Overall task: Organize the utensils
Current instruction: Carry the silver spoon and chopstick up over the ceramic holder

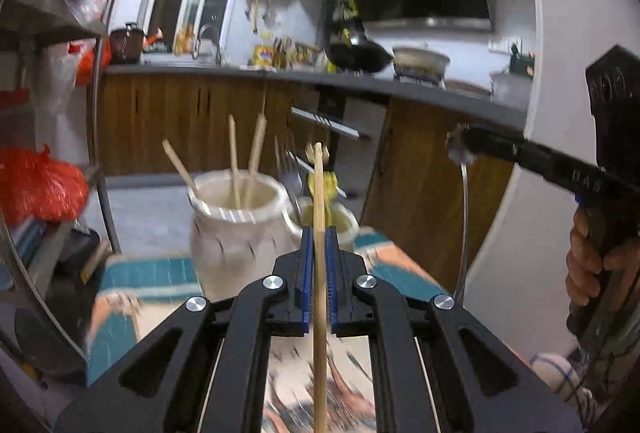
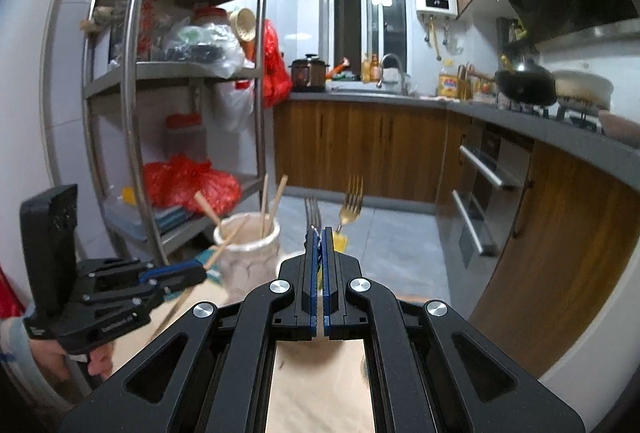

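Note:
My left gripper [image 1: 319, 229] is shut on a wooden chopstick [image 1: 319, 185] that runs straight out between its blue pads. Just past it stands a white ceramic jar [image 1: 236, 233] holding three chopsticks. Behind the jar, a smaller cup [image 1: 344, 221] holds a silver fork [image 1: 292, 179] and a gold fork [image 1: 320, 153]. My right gripper [image 2: 319, 231] is shut on a thin metal utensil [image 1: 464, 217]. In the left wrist view that utensil's handle hangs down below the right gripper [image 1: 460, 145]. The right wrist view shows the left gripper [image 2: 204, 271] with its chopstick [image 2: 180, 301] beside the jar [image 2: 248, 253].
A patterned cloth [image 1: 152, 273] covers the table under the jar. A steel shelf rack [image 2: 176, 73] with bags stands on the left. Wooden cabinets and a grey counter [image 2: 520, 121] with a wok [image 2: 524, 85] run along the right. A hand [image 1: 588, 265] grips the right tool.

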Demonstrator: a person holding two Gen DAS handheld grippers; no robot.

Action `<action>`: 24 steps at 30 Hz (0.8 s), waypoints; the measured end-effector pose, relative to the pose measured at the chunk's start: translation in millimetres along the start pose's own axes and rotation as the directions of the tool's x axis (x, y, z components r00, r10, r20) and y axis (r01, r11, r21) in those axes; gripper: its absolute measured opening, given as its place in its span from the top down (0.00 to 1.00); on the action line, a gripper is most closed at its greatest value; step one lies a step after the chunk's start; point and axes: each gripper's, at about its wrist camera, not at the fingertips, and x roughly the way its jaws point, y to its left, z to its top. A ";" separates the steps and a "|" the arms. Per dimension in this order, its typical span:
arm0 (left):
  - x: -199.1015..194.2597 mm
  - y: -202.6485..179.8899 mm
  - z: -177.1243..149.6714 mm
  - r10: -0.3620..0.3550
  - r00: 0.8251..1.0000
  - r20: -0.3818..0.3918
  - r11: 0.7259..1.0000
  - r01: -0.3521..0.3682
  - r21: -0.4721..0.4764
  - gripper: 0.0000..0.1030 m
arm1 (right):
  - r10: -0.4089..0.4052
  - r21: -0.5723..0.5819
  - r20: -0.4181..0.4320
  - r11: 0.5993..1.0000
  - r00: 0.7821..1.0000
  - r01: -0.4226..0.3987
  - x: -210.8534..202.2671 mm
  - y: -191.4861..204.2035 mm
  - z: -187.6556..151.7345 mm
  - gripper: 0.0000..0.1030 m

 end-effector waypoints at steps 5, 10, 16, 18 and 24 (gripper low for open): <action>21.1 17.8 37.1 0.004 0.998 0.060 1.000 -0.005 0.003 0.94 | -0.024 0.004 0.039 1.000 0.999 0.024 18.7 1.3 17.5 0.97; 39.7 31.3 68.2 0.023 0.992 0.127 1.000 -0.023 0.004 0.94 | -0.071 0.045 0.069 0.997 0.995 0.068 41.0 -11.2 31.5 0.97; 67.1 34.5 87.1 0.069 0.980 0.185 0.997 -0.072 0.007 0.94 | -0.133 0.083 0.106 0.989 0.985 0.124 59.7 -31.6 44.0 0.97; 73.3 35.3 90.4 0.082 0.976 0.203 0.996 -0.086 0.012 0.94 | -0.168 0.089 0.126 0.984 0.978 0.157 65.4 -35.7 45.5 0.97; 88.8 44.0 92.6 0.150 0.957 0.248 0.988 -0.154 -0.005 0.94 | -0.216 0.073 0.154 0.976 0.964 0.207 84.3 -36.2 42.3 0.97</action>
